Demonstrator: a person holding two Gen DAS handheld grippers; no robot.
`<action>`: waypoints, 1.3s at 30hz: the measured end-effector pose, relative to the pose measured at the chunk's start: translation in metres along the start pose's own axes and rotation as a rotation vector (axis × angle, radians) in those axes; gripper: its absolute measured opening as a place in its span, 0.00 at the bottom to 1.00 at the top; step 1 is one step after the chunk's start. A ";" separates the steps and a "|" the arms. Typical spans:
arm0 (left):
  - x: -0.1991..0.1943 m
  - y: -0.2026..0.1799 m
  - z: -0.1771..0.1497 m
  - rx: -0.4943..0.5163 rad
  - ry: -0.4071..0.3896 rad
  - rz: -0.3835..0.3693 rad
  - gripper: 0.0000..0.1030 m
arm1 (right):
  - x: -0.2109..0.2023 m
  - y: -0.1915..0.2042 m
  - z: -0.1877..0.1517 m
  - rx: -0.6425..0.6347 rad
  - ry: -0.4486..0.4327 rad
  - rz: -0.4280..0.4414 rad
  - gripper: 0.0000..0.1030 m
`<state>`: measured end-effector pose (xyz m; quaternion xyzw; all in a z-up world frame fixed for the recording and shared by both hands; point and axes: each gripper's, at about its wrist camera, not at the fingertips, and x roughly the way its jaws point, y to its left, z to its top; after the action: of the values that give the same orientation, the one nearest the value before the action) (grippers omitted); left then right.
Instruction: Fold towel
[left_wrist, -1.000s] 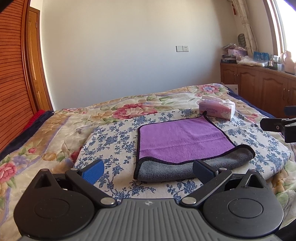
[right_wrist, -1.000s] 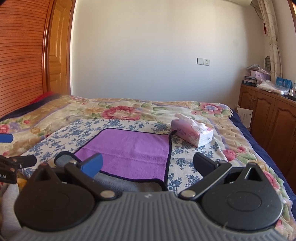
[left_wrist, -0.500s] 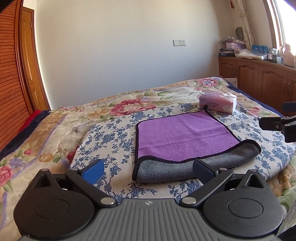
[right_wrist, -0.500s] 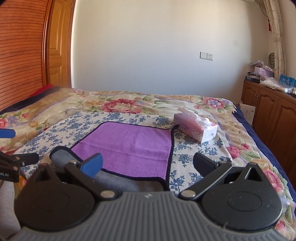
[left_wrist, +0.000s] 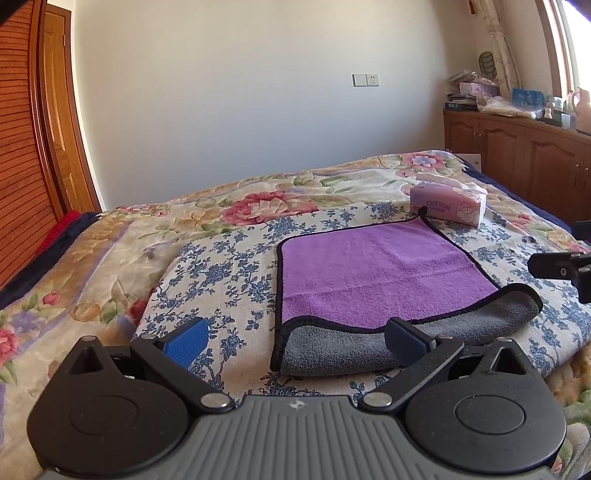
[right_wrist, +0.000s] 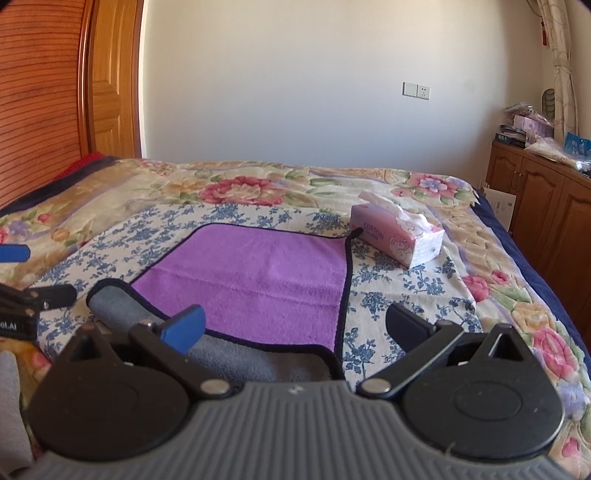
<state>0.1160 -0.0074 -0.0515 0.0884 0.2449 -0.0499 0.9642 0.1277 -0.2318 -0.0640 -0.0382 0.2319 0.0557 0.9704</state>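
Towel (left_wrist: 384, 273) lay near the bed's (left_wrist: 110, 243) front edge, soft and floppy; I held both grippers (left_wrist: 293, 338) (right_wrist: 293, 326) spread empty, eyeing its near corners.

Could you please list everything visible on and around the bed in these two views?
Towel: one, purple with grey underside and black edging, near edge turned over, lying on the blue-flowered cloth.
Blue-flowered cloth: one, white and blue, spread on the bed.
Bedspread: one, cream with pink flowers, covering the bed.
Tissue box: one, pink, beside the towel's far corner.
Cabinet: one, brown wood, along the window wall, cluttered top.
Wall socket: one, white, far wall.
Door: one, orange-brown wood, left corner.
Left tongs: open, empty, facing the towel's near edge.
Right tongs: open, empty, over the towel's near right corner.
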 end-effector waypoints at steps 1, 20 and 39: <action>0.002 0.000 0.000 -0.002 0.001 0.000 1.00 | 0.001 0.000 0.000 -0.002 0.003 0.000 1.00; 0.037 0.017 0.003 -0.053 0.033 -0.018 1.00 | 0.035 0.004 -0.006 -0.043 0.122 0.008 1.00; 0.073 0.027 -0.001 -0.072 0.117 -0.100 0.77 | 0.059 -0.003 -0.006 -0.025 0.172 0.004 1.00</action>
<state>0.1835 0.0155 -0.0838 0.0439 0.3065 -0.0836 0.9472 0.1779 -0.2295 -0.0956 -0.0545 0.3138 0.0569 0.9462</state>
